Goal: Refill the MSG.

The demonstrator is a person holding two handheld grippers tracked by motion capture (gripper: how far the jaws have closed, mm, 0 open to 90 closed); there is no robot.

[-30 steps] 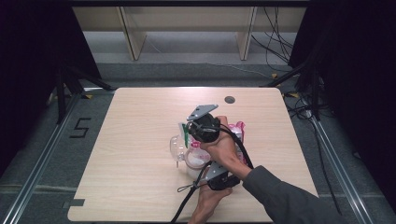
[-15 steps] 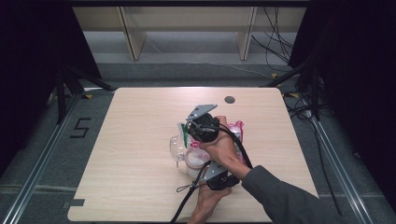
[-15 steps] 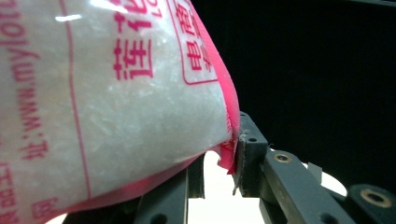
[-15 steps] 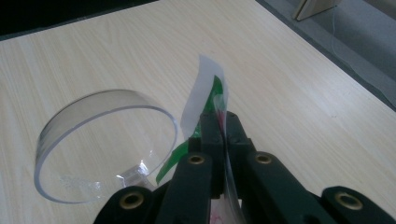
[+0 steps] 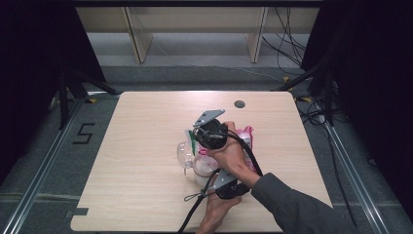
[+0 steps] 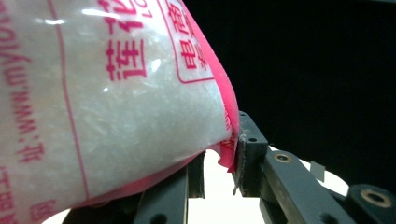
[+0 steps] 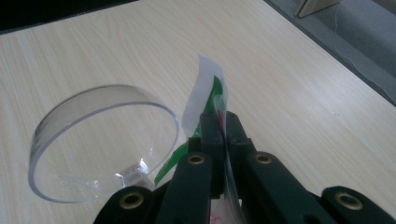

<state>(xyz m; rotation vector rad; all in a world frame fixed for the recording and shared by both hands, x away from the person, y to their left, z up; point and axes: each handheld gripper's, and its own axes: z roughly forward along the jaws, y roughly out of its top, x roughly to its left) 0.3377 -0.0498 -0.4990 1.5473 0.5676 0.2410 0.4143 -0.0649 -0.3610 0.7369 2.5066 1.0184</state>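
A clear bag of white granules with pink print (image 6: 116, 102) fills the left gripper view. My left gripper (image 6: 219, 154) is shut on its pink lower edge. In the high view the bag (image 5: 247, 139) lies mid-table under the person's crossed hands, with the left gripper (image 5: 216, 173) near the front. My right gripper (image 7: 219, 123) is shut on a thin white and green strip of the bag's plastic (image 7: 203, 88), which stands up between the jaws. A clear round cup (image 7: 102, 140) sits just left of these jaws. In the high view the cup (image 5: 184, 155) is beside the right gripper (image 5: 197, 141).
The light wooden table (image 5: 136, 195) has a dark round hole (image 5: 239, 104) near its far edge. Cables (image 5: 292, 53) trail over the floor at the far right. A black stand (image 5: 65, 87) rises off the table's left side. Wooden shelf legs (image 5: 139, 39) are behind.
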